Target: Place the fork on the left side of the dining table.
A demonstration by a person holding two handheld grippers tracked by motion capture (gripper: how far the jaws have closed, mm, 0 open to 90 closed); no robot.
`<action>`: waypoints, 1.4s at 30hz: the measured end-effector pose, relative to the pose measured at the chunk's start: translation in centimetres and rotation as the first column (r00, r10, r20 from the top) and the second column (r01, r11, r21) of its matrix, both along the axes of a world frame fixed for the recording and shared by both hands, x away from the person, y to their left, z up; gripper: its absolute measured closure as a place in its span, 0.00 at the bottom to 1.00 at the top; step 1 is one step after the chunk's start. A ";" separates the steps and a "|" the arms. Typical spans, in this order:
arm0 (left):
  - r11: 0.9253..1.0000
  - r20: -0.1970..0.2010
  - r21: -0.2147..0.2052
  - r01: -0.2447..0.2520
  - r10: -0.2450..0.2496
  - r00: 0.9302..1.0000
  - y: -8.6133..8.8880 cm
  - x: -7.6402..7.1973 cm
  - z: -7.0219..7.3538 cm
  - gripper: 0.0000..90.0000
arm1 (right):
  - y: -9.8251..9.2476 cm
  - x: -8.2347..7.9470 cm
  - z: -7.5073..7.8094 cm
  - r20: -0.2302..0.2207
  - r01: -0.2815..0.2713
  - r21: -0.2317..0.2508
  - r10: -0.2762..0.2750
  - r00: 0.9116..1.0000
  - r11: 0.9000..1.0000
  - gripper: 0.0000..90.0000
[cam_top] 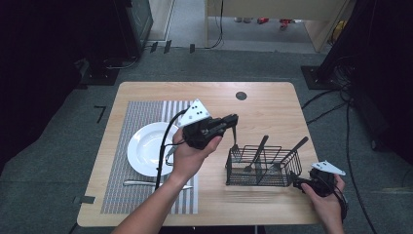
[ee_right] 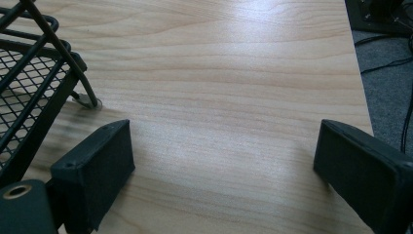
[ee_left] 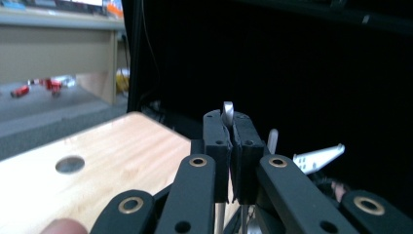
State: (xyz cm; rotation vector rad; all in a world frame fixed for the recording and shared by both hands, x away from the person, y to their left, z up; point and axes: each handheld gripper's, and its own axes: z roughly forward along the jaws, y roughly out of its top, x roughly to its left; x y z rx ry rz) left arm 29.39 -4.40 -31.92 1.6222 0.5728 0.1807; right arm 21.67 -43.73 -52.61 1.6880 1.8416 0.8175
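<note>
The fork (cam_top: 234,139) hangs upright at the centre of the high view, tines down at the left end of the black wire cutlery basket (cam_top: 263,166). Its handle tip (ee_left: 227,113) is clamped between the closed fingers of the left gripper (cam_top: 233,119). The left hand (cam_top: 187,156) reaches in from the bottom, forearm slanted toward the upper right. At the lower right, the right gripper (ee_right: 221,163) rests low over the counter (ee_right: 234,73) just beside the basket, fingers wide apart and holding nothing. A white plate (cam_top: 148,148) lies on the striped placemat (cam_top: 141,114) at the left.
</note>
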 end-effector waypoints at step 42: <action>0.867 -0.261 -0.190 -0.460 0.407 0.875 14.5 10.7 -6.9 0.99 | 0.0 0.0 0.0 -0.001 0.001 0.000 -0.001 1.000 1.000 0.08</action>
